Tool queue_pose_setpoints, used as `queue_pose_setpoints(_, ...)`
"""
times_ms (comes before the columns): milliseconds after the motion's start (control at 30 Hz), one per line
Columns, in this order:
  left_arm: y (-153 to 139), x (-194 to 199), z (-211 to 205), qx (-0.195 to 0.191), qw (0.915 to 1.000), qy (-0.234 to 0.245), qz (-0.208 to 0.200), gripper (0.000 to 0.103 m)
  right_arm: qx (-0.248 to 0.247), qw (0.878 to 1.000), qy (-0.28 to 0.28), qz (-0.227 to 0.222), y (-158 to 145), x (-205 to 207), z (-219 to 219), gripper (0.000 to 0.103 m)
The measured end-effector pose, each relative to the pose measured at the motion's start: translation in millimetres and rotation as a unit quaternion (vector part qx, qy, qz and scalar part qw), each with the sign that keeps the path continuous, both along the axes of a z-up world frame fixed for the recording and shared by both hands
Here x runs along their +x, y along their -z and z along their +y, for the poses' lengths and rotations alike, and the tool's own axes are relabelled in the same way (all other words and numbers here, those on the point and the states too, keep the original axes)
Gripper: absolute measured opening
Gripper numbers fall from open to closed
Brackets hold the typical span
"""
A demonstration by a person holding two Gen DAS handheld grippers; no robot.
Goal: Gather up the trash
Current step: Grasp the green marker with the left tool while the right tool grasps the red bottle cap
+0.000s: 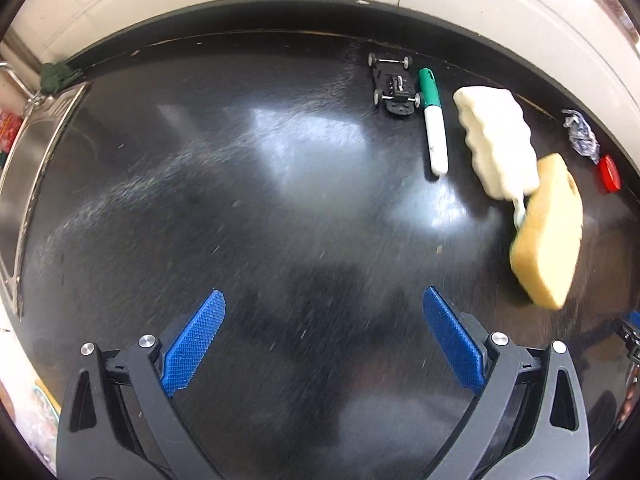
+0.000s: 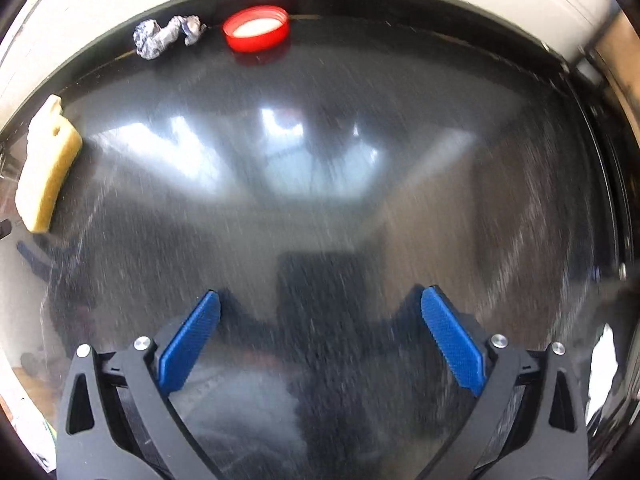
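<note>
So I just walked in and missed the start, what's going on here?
Trash collection on a dark countertop. Both the left gripper and right gripper are open and empty. A crumpled wrapper and red cap lie by the back edge, untouched, with two sponges, a marker and a toy car chassis nearby.

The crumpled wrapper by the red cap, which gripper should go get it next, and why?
Probably the right gripper should move forward toward the crumpled wrapper. Its jaws are open and hold nothing, and the wrapper lies ahead near the counter's back edge, beside the red cap, looking like trash.
</note>
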State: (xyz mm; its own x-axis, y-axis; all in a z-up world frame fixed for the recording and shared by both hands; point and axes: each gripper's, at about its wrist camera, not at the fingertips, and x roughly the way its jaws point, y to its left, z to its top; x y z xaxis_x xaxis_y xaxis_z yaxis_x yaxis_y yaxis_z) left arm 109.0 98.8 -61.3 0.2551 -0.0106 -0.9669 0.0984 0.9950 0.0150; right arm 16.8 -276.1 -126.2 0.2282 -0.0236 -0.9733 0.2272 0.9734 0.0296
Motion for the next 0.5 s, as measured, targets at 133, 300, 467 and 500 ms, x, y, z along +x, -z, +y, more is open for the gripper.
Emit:
queue_pose_setpoints(133,5,22,-13,-0.016,0.9998,0.009,0.000,0.096,-0.002,1.000,-0.016,-0.008,4,29,4,0.098)
queue_pose_setpoints(300,12,51,-35,-0.023,0.9992,0.033,0.009,0.096,-0.005,0.999,-0.028,-0.025,5,66,10,0.098)
queue_pose_setpoints(467,15,72,-54,-0.001,0.9985,0.054,-0.009,0.094,-0.009,0.999,-0.008,-0.049,6,92,5,0.098)
queue_pose_setpoints(500,14,77,-57,-0.002,0.9987,0.049,-0.013,0.093,-0.010,0.998,-0.005,-0.054,6,98,3,0.098)
